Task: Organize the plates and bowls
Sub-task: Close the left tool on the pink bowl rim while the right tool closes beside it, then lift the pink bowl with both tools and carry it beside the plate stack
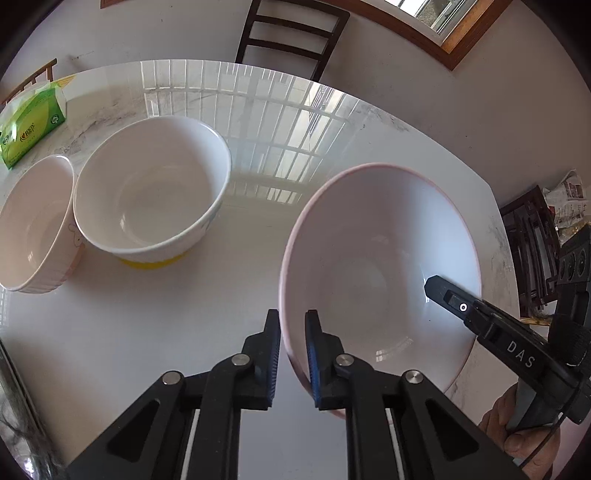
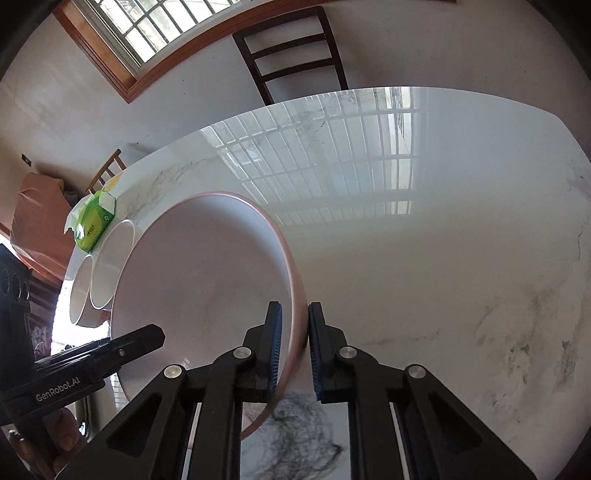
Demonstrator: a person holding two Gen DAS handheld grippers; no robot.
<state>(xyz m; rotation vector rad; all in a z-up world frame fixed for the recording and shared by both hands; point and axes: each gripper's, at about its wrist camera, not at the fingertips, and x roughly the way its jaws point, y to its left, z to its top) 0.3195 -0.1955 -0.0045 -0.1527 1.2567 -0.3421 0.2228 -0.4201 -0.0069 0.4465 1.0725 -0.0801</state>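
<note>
A wide pink-rimmed bowl sits at the right of the marble table. My left gripper is shut on its left rim, one finger inside and one outside. My right gripper is shut on the opposite rim of the same bowl; it also shows in the left wrist view. A white bowl with a yellow base and a ribbed pale pink bowl stand side by side at the left, and show small in the right wrist view.
A green tissue pack lies at the table's far left corner. A dark wooden chair stands behind the far edge. Dark furniture stands past the right edge. The table's right half is bare marble.
</note>
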